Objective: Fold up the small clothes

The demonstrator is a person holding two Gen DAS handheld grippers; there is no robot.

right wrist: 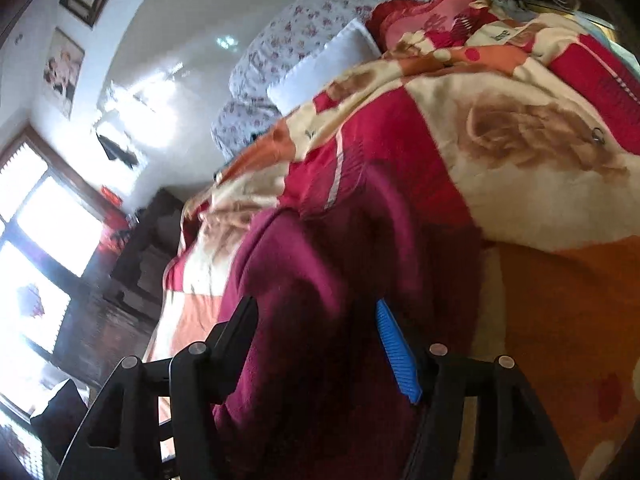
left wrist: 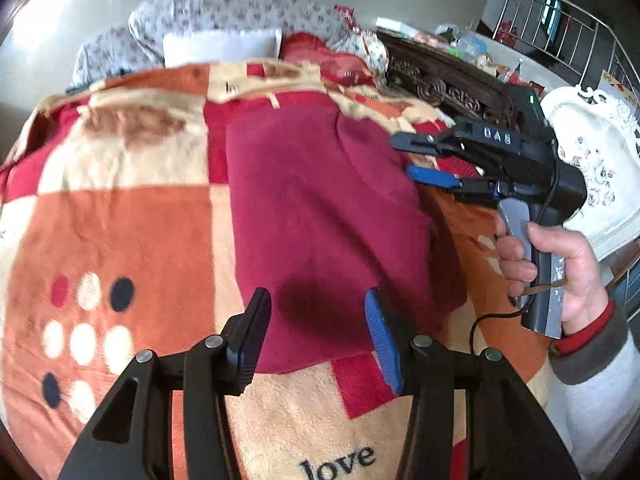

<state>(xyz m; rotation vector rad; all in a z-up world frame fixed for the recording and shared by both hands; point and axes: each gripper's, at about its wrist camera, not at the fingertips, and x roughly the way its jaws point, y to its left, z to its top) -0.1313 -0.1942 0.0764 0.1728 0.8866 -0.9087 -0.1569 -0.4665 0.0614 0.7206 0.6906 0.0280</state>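
A dark red fleece garment (left wrist: 320,208) lies folded flat on a patterned orange, cream and red blanket (left wrist: 116,240). My left gripper (left wrist: 316,320) is open and empty, hovering over the garment's near edge. My right gripper (left wrist: 408,158) is open at the garment's right edge, held by a hand (left wrist: 560,272). In the right wrist view the garment (right wrist: 320,280) fills the space between the open right gripper's (right wrist: 316,328) fingers; nothing is clamped.
A white pillow (left wrist: 220,46) and floral bedding (left wrist: 240,8) lie at the far end. A dark carved wooden table (left wrist: 448,76) with clutter and a white ornate headboard (left wrist: 600,168) stand at the right. A window (right wrist: 40,240) and dark furniture (right wrist: 132,256) are at the left.
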